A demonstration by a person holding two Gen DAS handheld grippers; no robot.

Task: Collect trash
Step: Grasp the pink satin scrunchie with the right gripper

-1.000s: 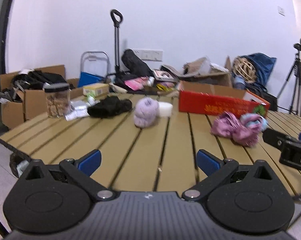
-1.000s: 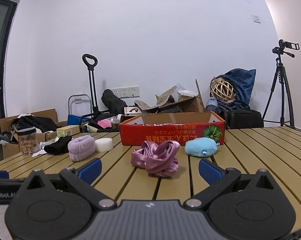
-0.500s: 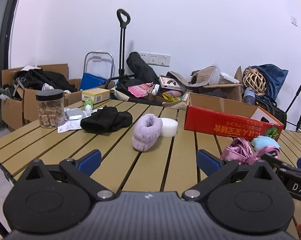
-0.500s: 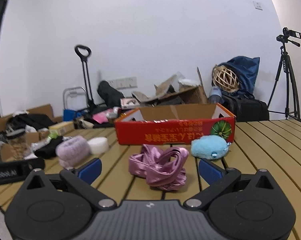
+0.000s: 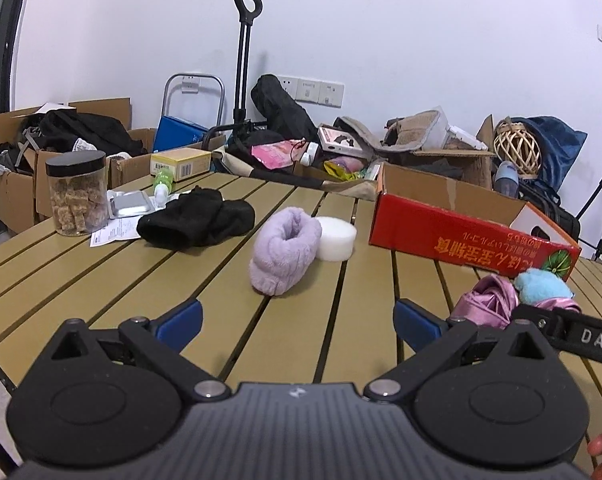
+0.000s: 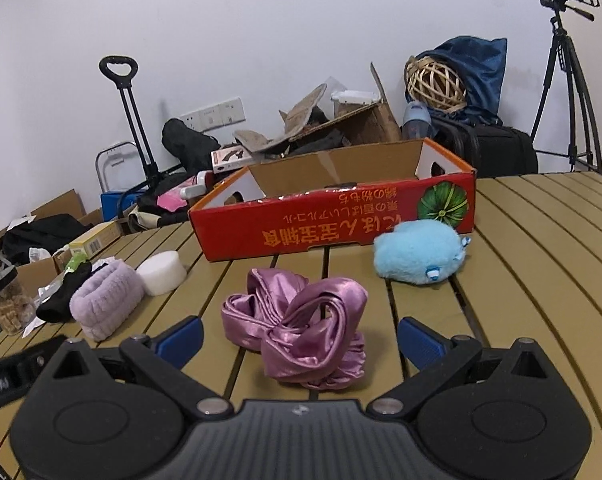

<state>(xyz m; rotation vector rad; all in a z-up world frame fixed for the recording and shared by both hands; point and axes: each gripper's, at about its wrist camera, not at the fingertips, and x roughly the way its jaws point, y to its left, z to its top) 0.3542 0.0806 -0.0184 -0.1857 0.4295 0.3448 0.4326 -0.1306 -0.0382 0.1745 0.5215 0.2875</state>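
Observation:
On the slatted table lie a lilac fluffy band (image 5: 283,255), a white foam puck (image 5: 336,237), a black cloth (image 5: 197,218), a pink satin cloth (image 6: 301,328) and a light blue plush (image 6: 419,253). An open red cardboard box (image 6: 333,220) stands behind them. My left gripper (image 5: 297,322) is open and empty, just short of the lilac band. My right gripper (image 6: 299,338) is open and empty, its jaws either side of the satin cloth's near part. The satin cloth (image 5: 487,300) and plush (image 5: 543,286) also show in the left wrist view, with the red box (image 5: 473,236).
A jar of brown cubes (image 5: 77,194), a foil blister pack (image 5: 131,204), a paper slip (image 5: 115,232) and a green bottle (image 5: 163,182) sit at the table's left. Boxes, bags and a hand trolley (image 5: 243,60) crowd the floor behind. A tripod (image 6: 563,80) stands far right.
Both grippers have moved forward over the table. The lilac band looms larger for the left one. The right one has closed in on the satin cloth.

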